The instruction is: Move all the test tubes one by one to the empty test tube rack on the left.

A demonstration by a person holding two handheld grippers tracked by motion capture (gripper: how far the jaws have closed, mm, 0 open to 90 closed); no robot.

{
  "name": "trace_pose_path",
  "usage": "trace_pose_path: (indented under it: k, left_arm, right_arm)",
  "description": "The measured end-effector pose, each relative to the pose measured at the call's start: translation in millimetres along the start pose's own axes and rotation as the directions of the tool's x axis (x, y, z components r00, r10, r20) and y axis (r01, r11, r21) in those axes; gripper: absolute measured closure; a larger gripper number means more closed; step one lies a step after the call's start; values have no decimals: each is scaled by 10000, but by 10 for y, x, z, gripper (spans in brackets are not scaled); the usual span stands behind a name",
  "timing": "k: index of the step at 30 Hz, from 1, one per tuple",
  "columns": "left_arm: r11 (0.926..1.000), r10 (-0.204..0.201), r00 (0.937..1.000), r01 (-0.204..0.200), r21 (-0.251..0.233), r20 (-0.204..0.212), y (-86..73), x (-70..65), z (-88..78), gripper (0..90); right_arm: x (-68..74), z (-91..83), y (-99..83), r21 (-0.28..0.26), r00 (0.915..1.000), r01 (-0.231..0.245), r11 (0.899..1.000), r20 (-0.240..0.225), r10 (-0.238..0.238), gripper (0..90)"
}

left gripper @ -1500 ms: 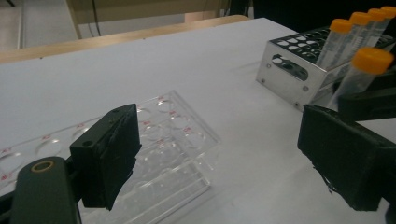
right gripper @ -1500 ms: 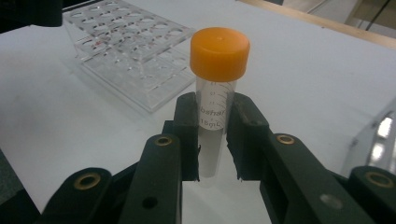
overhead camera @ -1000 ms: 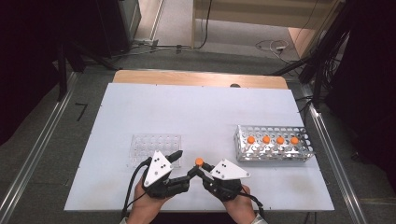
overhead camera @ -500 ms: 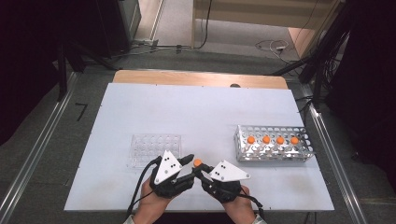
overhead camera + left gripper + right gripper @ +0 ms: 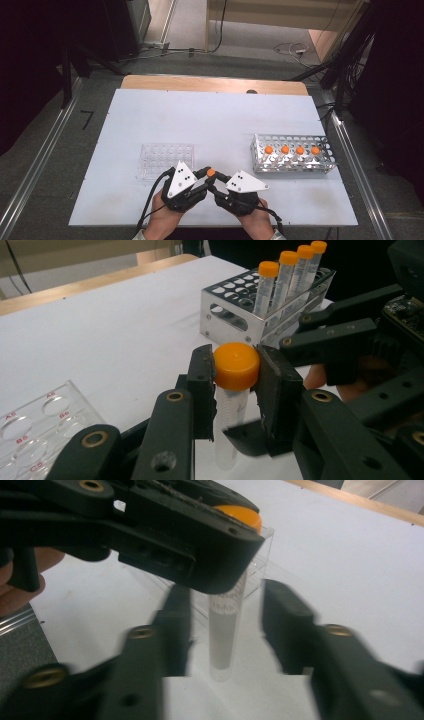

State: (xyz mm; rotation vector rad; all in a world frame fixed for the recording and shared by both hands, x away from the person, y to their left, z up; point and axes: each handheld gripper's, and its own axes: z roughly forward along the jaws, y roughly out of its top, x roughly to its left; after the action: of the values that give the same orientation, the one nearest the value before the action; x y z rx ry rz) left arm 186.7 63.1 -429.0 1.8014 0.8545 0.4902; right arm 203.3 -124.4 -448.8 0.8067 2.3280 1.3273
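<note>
While white table (image 5: 200, 120) sits on grey floor (image 5: 45, 165) — left gripper (image 5: 235, 377) clamps capped tube (image 5: 236, 367), right gripper (image 5: 225, 625) just opening, clear of it.

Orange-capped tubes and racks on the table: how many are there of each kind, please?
Orange-capped tubes standing in the metal rack: 4
Orange-capped tube in the left gripper, held at its cap: 1
Metal rack: 1
Clear plastic rack: 1
Total: 5 tubes and 2 racks, 7 things.

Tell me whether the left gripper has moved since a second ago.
Yes. In the high view the left gripper has edged right, away from the clear rack, and its jaws have just closed on the orange-capped tube.
</note>
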Motion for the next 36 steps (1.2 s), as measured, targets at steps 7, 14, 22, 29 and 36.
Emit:
trace_pose_path:
  k: [7, 14, 22, 29, 36]
  left_arm:
    - [9978, -526, 9983, 515, -405, -267, 120, 153, -100, 698]
    - [9899, -1083, 9925, 1025, -985, -563, 300, 375, -261, 698]
    - [9833, -1426, 9835, 1278, -1298, -1117, 362, 600, -333, 698]
    - [9795, -1674, 9715, 1445, -1403, -1680, 352, 789, -320, 699]
    - [9784, -1766, 9625, 1489, -1434, -2058, 363, 926, -289, 698]
  right_arm:
    - [-47, -37, 3, 12, 9995, -241, 9997, 185, 241, 295]
    - [-122, -114, -21, -69, 9988, -348, 9994, 343, 350, 289]
    - [-192, -177, -41, -136, 9978, -441, 9989, 492, 447, 289]
    - [-257, -235, -69, -151, 9965, -550, 9984, 624, 558, 287]
    - [-316, -307, -86, -262, 9945, -696, 9972, 765, 715, 286]
